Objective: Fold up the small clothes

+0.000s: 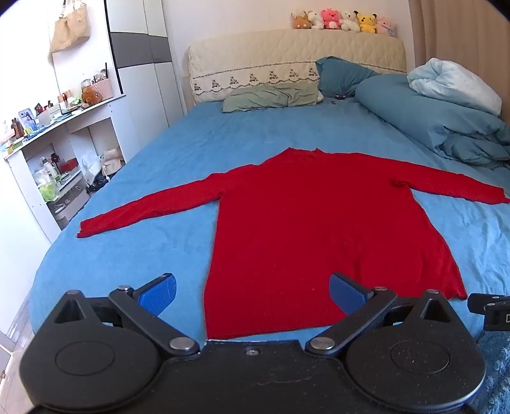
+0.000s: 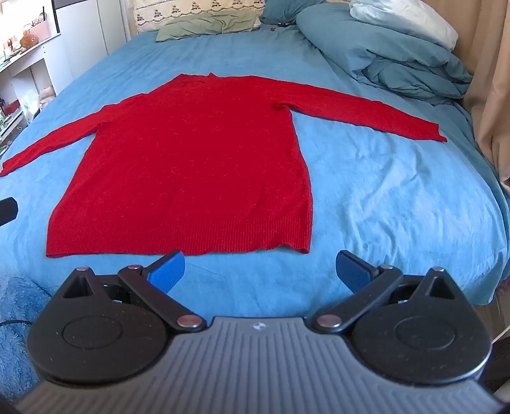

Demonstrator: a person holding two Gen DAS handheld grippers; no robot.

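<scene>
A red long-sleeved sweater [image 1: 306,229] lies flat on the blue bed sheet [image 1: 165,172], both sleeves spread out to the sides, hem toward me. It also shows in the right wrist view [image 2: 197,159]. My left gripper [image 1: 251,291] is open and empty, held over the left part of the hem, with its blue pads [image 1: 159,293] wide apart. My right gripper [image 2: 259,270] is open and empty, just short of the hem's right corner, over the sheet [image 2: 382,197]. Part of the right gripper shows at the right edge of the left wrist view [image 1: 491,310].
A rumpled blue duvet [image 1: 446,121] and pillows [image 1: 271,97] lie at the head and right side of the bed. Plush toys [image 1: 344,20] line the headboard. A cluttered white shelf unit [image 1: 54,153] stands left of the bed. A beige curtain [image 2: 491,95] hangs at the right.
</scene>
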